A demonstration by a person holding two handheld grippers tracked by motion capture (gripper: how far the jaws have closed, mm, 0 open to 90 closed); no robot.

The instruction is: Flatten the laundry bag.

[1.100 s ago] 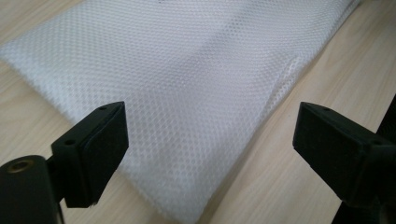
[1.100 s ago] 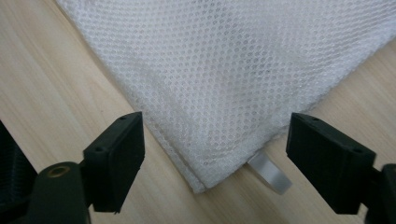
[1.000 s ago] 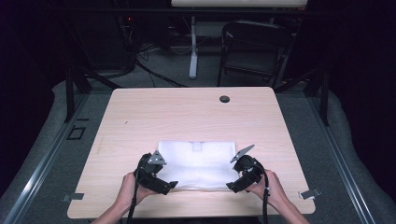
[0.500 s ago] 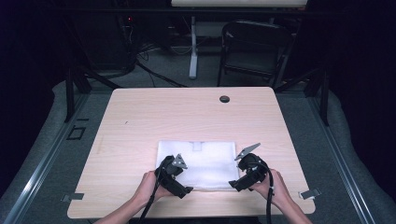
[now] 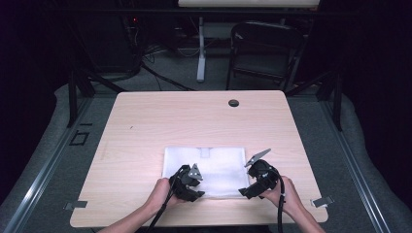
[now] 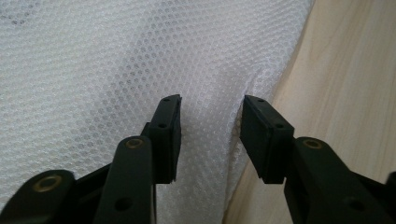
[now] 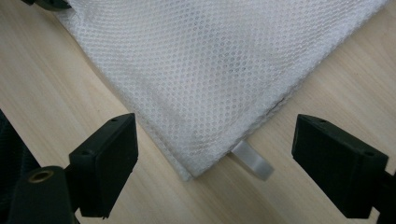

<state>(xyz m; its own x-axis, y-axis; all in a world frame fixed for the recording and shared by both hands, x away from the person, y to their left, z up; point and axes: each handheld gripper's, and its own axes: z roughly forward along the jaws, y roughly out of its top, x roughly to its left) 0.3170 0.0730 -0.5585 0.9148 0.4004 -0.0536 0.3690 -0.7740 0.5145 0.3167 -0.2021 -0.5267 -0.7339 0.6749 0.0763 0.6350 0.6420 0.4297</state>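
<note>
Change since earlier: left gripper [image 5: 190,183] has come in along the near edge of the mesh cloth [image 5: 214,165], from its left corner toward the middle; its jaws have just been closing, with a ridge of cloth between them. Right gripper [image 5: 252,187] has kept its place.

High view – cloth: lies flat and folded on the table [image 5: 145,126], near the front edge, between the two hands.
High view – progress: judged early; both grippers are at the near edge and nothing is lifted or folded over yet.
High view – surroundings: a grommet [image 5: 233,103] sits far back on the table, well apart; a chair [image 5: 262,53] stands beyond. Nothing stands in the way.

Left gripper view – jaws: narrowed around a raised pucker of the cloth [image 6: 140,60] at its edge; whether the pads press it I cannot tell.
Left gripper view – left to do: finish the pinch.

Right gripper view – jaws: wide, straddling the cloth's corner [image 7: 205,70] without touching.
Right gripper view – tab: a small tab [image 7: 252,161] sticks out beside that corner.
Right gripper view – left to do: close on the corner, then lift with both.
</note>
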